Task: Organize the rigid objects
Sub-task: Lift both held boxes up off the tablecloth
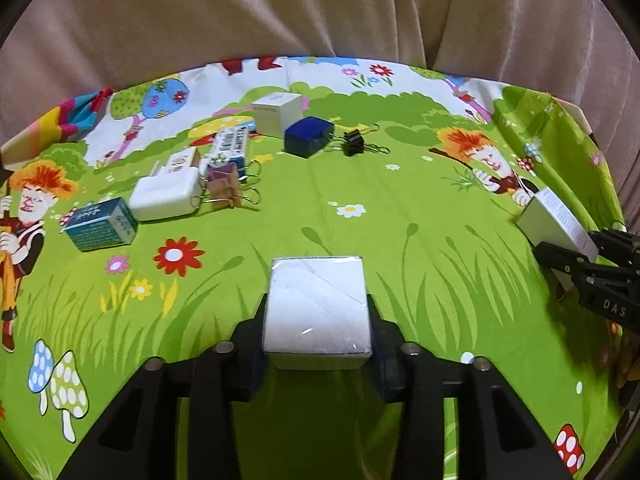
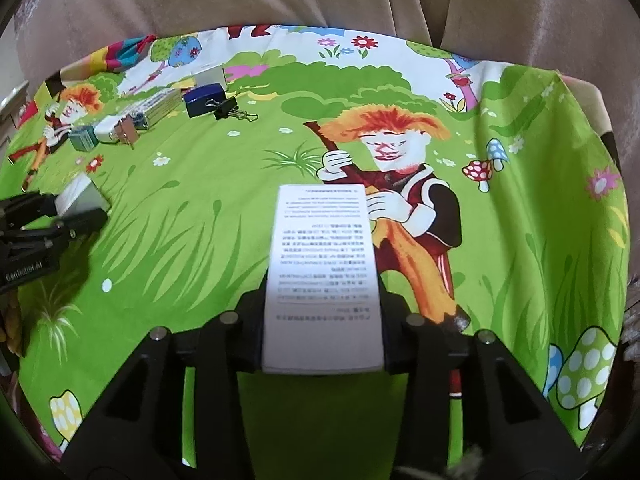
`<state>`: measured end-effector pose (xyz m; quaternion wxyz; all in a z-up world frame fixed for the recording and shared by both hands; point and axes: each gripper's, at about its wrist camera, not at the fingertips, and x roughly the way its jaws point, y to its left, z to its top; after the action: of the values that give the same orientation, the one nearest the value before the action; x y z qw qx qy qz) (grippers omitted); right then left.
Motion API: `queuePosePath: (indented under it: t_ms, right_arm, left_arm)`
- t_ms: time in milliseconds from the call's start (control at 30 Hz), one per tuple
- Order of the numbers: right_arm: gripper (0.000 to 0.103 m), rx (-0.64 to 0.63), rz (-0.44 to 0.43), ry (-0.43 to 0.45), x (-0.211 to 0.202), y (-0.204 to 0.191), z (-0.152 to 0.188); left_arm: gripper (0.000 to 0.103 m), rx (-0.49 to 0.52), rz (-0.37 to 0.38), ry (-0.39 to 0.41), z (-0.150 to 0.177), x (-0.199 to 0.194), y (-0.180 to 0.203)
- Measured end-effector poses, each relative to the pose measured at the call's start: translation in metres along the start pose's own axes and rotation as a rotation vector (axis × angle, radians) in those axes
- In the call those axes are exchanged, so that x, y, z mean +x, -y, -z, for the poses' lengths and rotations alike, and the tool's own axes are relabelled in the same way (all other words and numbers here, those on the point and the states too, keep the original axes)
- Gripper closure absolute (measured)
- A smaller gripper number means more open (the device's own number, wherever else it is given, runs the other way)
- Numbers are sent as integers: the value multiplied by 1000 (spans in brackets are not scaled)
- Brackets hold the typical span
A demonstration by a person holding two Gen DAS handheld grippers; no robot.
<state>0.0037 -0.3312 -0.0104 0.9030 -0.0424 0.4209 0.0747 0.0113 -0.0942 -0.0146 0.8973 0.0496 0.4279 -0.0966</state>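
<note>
Two boxes clamped: left gripper (image 1: pixel 318 320) on the white box (image 1: pixel 318 308), right gripper (image 2: pixel 322 316) on the printed box (image 2: pixel 322 272); either could slip from its narrow end grip.

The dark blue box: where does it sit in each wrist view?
Left wrist view: dark blue box at upper centre, right of the white cube.
Right wrist view: dark blue box at upper left, far smaller.
Shared landmark: the black binder clip just right of it in both.
</note>
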Motion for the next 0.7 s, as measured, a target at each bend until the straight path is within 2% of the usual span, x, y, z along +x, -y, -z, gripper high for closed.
queuePosePath:
  t_ms: [67, 133, 233, 333, 567, 700]
  right_arm:
    - [58, 40, 19, 7, -6, -3, 4]
    - [58, 134, -45, 67, -26, -9, 15]
    - [58, 203, -82, 145, -55, -30, 36]
    - [58, 145, -65, 207, -78, -58, 42]
    - [58, 65, 4, 579, -179, -90, 19]
    - [58, 24, 39, 707, -219, -100, 21]
  left_arm:
    - [62, -35, 0, -1, 9, -11, -2]
    - [62, -72, 32, 30, 22, -32, -3]
    - [62, -57, 2, 100, 32, -68, -1]
    - [62, -57, -38, 212, 29, -108, -3]
    - [62, -88, -101, 438, 9, -178, -7]
    - [62, -104, -120, 548, 11, -212, -8]
